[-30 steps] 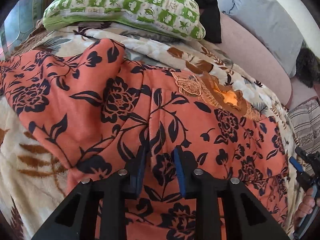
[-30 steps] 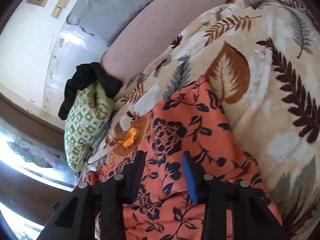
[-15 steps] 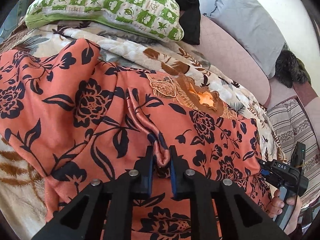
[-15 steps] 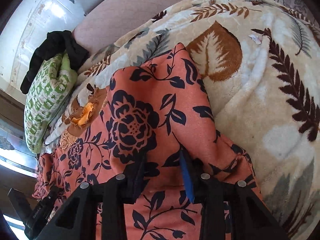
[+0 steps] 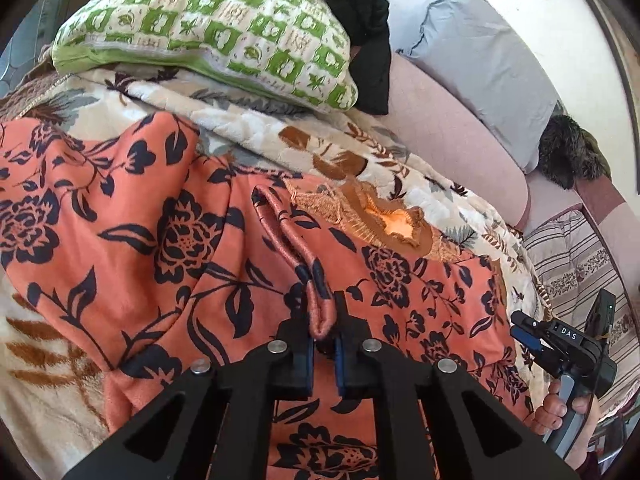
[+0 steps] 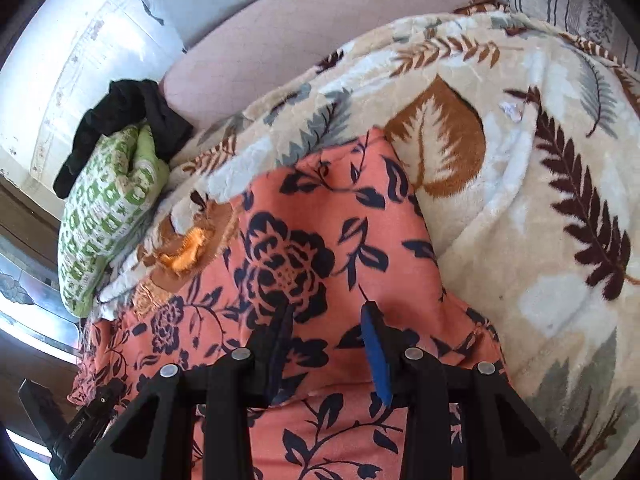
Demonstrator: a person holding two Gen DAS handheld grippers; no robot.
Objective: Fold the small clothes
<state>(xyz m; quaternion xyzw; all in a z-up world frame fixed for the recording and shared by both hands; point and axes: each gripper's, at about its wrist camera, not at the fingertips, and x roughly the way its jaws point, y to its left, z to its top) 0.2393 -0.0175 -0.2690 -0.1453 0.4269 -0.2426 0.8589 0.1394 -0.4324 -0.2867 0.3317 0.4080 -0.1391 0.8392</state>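
An orange garment with a dark navy flower print [image 5: 168, 232] lies spread on a cream leaf-pattern blanket [image 5: 352, 148]. My left gripper [image 5: 323, 320] is shut on a pinched ridge of the garment's cloth, which rises between the fingers. In the right wrist view the same garment [image 6: 320, 240] lies under my right gripper [image 6: 326, 312], whose jaws stand apart with cloth bulging up between them, not clamped. The right gripper also shows at the right edge of the left wrist view [image 5: 560, 344], held in a hand.
A green-and-white checked pillow [image 5: 208, 36] with a black cloth [image 5: 360, 12] on it lies at the bed's far side. A pink headboard cushion [image 5: 452, 136], a grey pillow [image 5: 484, 60] and a striped cushion [image 5: 576, 256] sit behind and right. The blanket [image 6: 540, 200] extends right.
My left gripper has closed on a fold of the garment and pulled it up into a ridge. My right gripper has moved forward over the garment's corner, still open.
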